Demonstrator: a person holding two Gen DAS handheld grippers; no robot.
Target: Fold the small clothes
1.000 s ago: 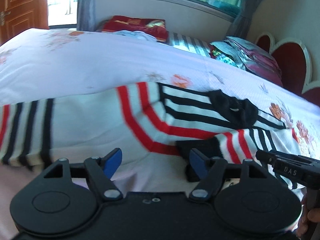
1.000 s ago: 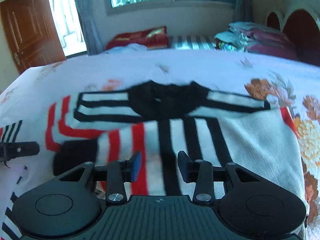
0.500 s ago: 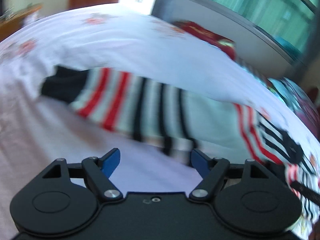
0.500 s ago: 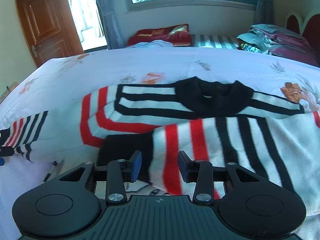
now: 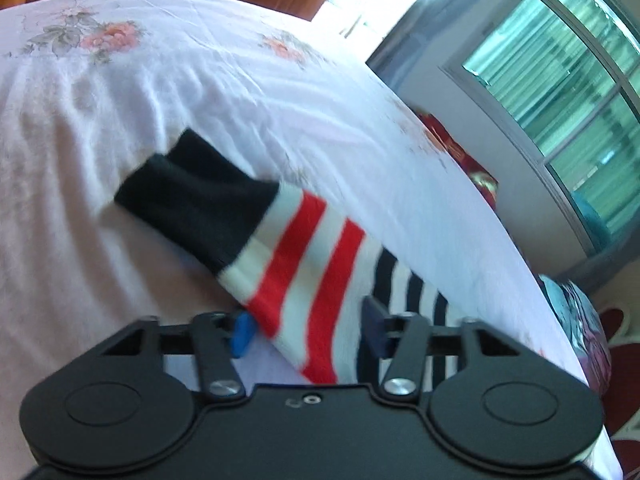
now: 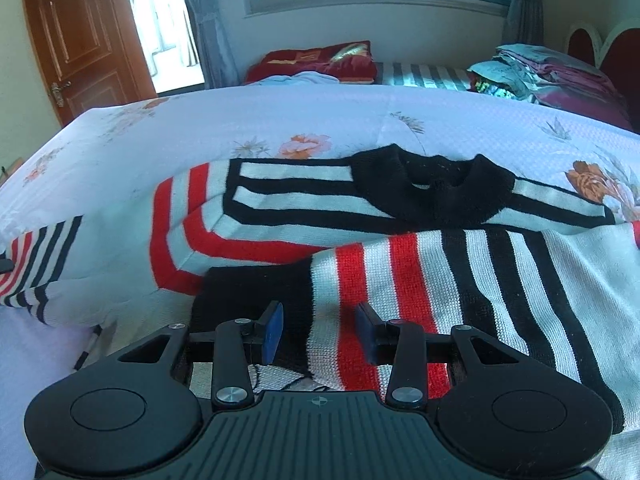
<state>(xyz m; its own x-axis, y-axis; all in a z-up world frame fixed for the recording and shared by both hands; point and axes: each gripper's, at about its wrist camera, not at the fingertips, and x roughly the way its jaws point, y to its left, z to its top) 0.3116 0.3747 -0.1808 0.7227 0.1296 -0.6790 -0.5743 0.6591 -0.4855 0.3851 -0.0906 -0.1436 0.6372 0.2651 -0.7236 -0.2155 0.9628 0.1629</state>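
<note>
A white knit sweater point(image 6: 304, 196) with red and black stripes and a black collar lies flat on the bed. Its right sleeve point(image 6: 400, 272) is folded across the body, black cuff point(image 6: 248, 292) pointing left. My right gripper point(image 6: 320, 328) hovers open over that sleeve near the cuff, and its pads do not press the fabric. The other sleeve point(image 5: 304, 248) stretches out to the left and ends in a black cuff point(image 5: 192, 208). My left gripper point(image 5: 306, 330) is tilted over it. Its jaws are closing, with the red-striped part of the sleeve between them.
The bed has a white floral sheet point(image 6: 280, 120). A pile of folded clothes point(image 6: 540, 72) and a red pillow point(image 6: 320, 60) lie at the far side under the window. A red headboard point(image 6: 616, 48) stands at the right, a wooden door point(image 6: 80, 40) at the left.
The left gripper swung from the sweater's body out along the left sleeve toward its cuff, rolled, and narrowed its jaws around the sleeve. The right gripper shifted a little toward the folded sleeve's cuff.
</note>
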